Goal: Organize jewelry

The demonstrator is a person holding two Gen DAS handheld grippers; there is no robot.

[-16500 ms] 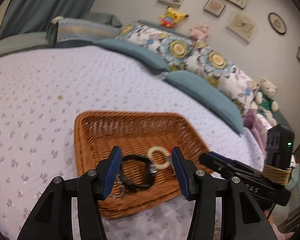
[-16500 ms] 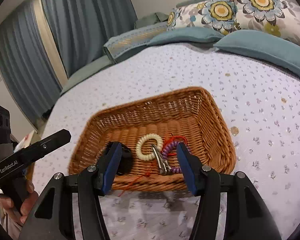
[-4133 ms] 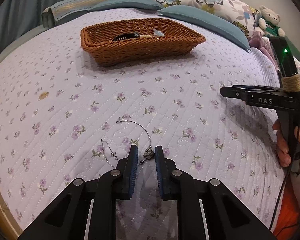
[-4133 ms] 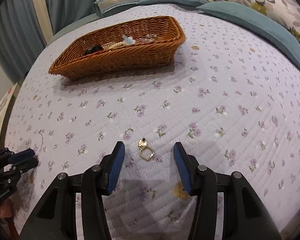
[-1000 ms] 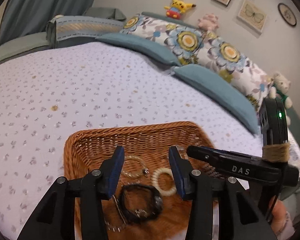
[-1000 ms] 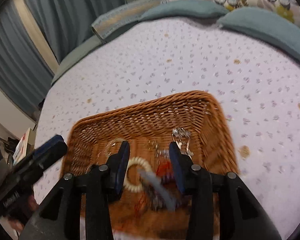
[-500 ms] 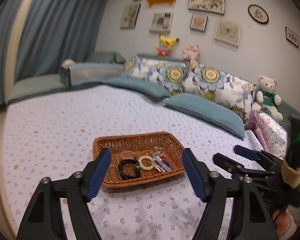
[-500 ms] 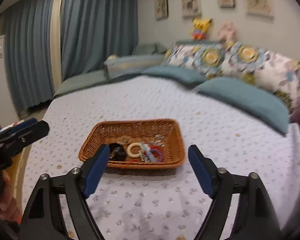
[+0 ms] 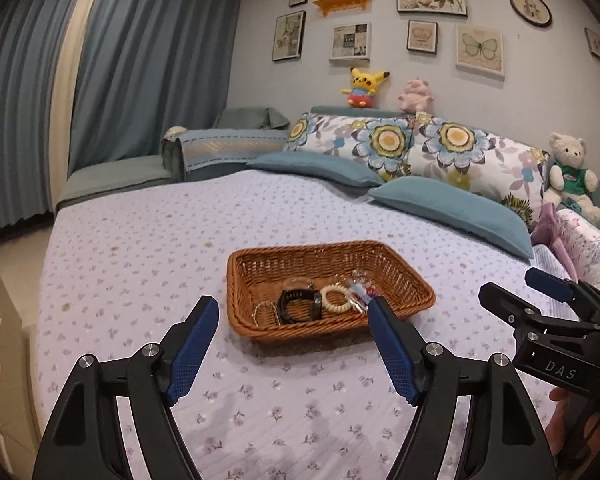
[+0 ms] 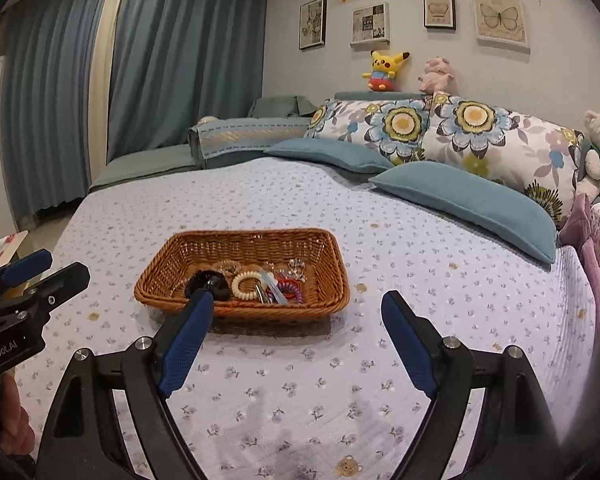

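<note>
- A second ago both my tools were low over the basket (image 9: 416,280), fingers framing the pieces inside; now both are pulled back and raised, with the whole bed (image 9: 140,240) in view.
- Four seconds ago a chain and a small clasp lay loose on the quilt in front of the tools; in what I see of the quilt now, no loose piece remains.
- The jewelry sits gathered in the basket: a black band (image 9: 298,305), a cream bead ring (image 9: 335,300), a thin clear bangle behind them, and a tangle of clips and coils on the right side (image 10: 288,284). The fine pieces are too small to tell apart.
- I judge the sorting done or nearly so: everything I can find is in the basket, and the retreat reads as the finish.
- My left tool (image 9: 292,344) is spread wide and empty, held above the quilt, short of the basket and aimed at it.
- My right tool (image 10: 296,340) is likewise wide and empty, level with the left one and a little to its right, the basket near its left finger in its own view.
- Each tool shows at the edge of the other's view, so my hands are side by side, well apart, neither touching anything.
</note>
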